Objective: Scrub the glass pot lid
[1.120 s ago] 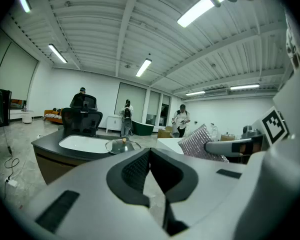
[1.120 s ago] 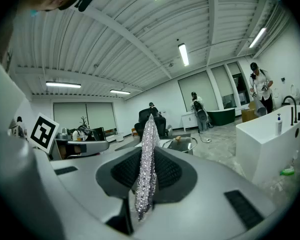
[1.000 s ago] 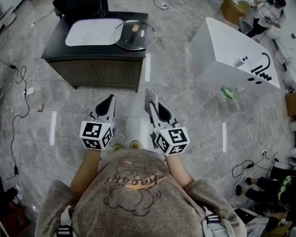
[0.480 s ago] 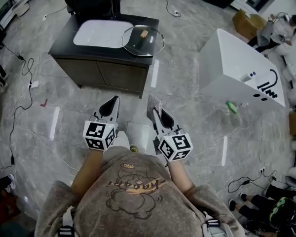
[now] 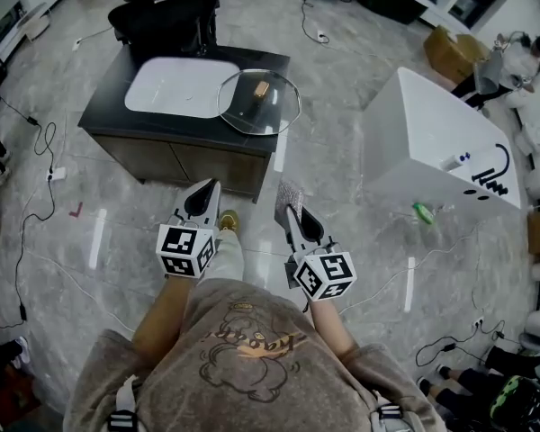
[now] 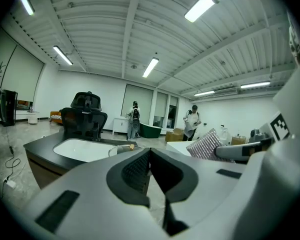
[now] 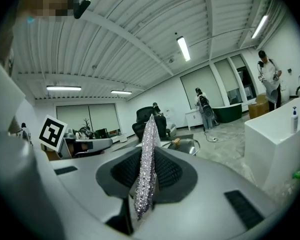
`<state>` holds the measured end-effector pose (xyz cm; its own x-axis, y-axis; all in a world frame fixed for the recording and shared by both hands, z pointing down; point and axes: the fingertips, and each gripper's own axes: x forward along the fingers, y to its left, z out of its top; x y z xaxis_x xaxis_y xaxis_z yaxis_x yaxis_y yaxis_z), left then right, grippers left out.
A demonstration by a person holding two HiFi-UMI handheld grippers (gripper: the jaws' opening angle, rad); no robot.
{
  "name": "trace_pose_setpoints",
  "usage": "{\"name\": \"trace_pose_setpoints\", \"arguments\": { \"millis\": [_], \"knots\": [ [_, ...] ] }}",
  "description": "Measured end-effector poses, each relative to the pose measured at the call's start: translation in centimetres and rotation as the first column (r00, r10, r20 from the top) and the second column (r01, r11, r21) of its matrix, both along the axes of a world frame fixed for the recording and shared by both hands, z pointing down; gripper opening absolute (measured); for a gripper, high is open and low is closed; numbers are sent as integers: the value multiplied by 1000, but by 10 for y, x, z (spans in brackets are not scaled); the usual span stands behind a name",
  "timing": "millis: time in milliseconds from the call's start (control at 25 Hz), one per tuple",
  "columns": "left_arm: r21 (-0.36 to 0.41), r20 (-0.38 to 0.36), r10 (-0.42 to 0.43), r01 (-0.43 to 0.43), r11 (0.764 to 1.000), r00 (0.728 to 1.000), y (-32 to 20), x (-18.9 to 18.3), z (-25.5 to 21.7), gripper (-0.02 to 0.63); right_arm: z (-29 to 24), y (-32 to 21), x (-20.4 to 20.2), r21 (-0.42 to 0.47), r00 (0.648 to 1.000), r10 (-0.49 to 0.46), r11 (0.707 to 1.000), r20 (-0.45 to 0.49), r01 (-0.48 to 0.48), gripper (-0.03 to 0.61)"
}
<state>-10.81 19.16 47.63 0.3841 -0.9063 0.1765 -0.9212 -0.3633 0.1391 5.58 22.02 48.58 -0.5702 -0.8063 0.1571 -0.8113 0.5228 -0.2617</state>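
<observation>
Grey marble floor underfoot, a person holds two tools side by side. The right gripper clamps a silvery, glittering scouring pad edge-up between its jaws. The left gripper has its jaws pressed together on nothing. Well ahead, the round glass pot lid lies on a dark cabinet top, just beside a white oval basin.

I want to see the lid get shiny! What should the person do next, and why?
Probably step closer to the dark cabinet and bring the right gripper forward. It pinches the silvery scrubber, but the glass lid lies on the cabinet top, well ahead of both grippers. The left gripper is shut and empty.
</observation>
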Motion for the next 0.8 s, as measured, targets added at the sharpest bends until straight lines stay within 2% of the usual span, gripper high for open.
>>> {"name": "trace_pose_setpoints", "arguments": {
  "millis": [400,600,800],
  "knots": [
    [-46,-27,42,-44,998,999,-144,-9,3,17,-7,-126,-9,-18,999,53,998,-12,-53,72],
    [-86,1,96,-95,992,995,-213,-11,11,17,-8,-192,-19,-26,997,77,997,-25,-78,72],
    [-145,25,115,-110,983,993,-270,-18,27,17,-9,-251,-25,-24,994,108,994,-28,-109,72]
  ]
}}
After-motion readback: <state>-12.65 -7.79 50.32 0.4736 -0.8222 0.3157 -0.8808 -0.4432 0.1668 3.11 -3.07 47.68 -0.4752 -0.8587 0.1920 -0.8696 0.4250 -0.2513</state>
